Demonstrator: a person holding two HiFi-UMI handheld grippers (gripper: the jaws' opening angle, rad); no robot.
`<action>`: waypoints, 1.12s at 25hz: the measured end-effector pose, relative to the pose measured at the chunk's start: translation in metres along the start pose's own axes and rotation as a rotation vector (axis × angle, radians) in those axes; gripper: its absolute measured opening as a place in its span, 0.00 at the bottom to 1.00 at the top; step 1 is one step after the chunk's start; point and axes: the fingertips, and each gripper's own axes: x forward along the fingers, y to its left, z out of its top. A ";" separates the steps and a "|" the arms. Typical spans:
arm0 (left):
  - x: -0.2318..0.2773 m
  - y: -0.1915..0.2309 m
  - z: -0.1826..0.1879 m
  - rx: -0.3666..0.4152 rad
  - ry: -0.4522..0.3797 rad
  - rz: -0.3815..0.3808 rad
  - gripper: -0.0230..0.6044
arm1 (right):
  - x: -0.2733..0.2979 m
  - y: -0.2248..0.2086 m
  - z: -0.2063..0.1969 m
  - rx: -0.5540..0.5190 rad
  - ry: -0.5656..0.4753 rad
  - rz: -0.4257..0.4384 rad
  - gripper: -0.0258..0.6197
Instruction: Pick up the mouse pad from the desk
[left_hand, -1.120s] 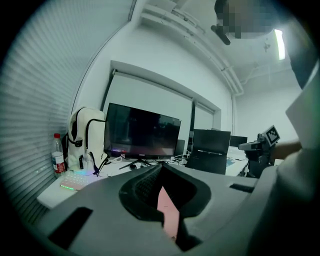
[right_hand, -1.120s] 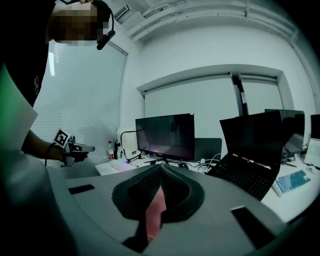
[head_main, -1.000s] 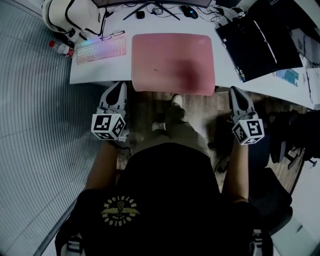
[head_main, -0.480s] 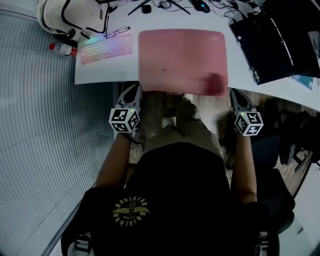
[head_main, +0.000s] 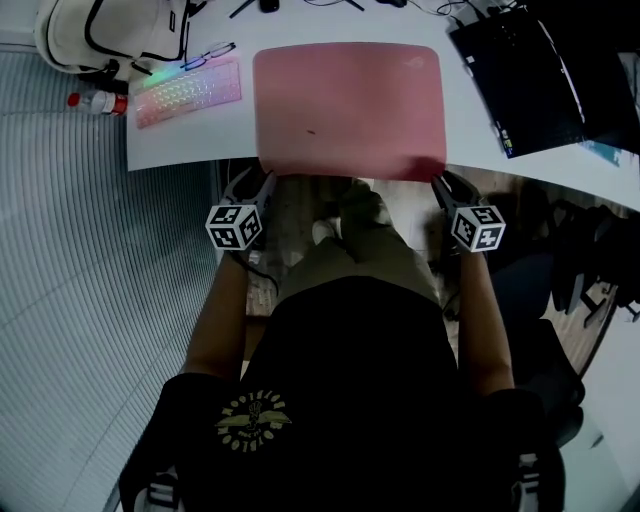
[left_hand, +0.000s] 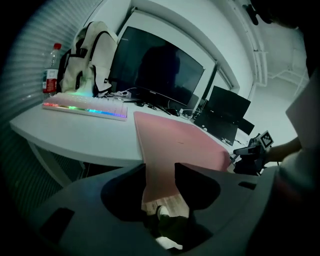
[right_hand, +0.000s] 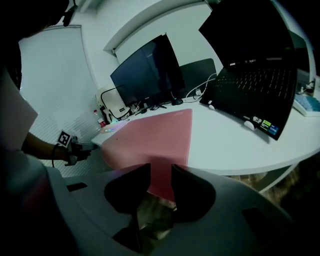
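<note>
Where the mouse pad lies, keyboard and laptop flank it.

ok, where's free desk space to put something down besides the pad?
Two bare patches: the white strip between the mouse pad and the laptop, and the front-left corner of the desk in front of the keyboard. Crowded: the back edge with cables, and the far left with backpack and bottle.
</note>
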 end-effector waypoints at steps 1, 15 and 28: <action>0.003 0.002 -0.004 -0.013 0.007 -0.008 0.32 | 0.001 -0.003 -0.005 0.003 0.015 0.000 0.26; 0.041 0.012 -0.021 -0.091 0.116 -0.136 0.53 | 0.042 -0.030 -0.038 0.025 0.164 0.068 0.46; 0.052 -0.005 -0.021 -0.078 0.185 -0.199 0.22 | 0.047 -0.010 -0.029 0.010 0.206 0.148 0.07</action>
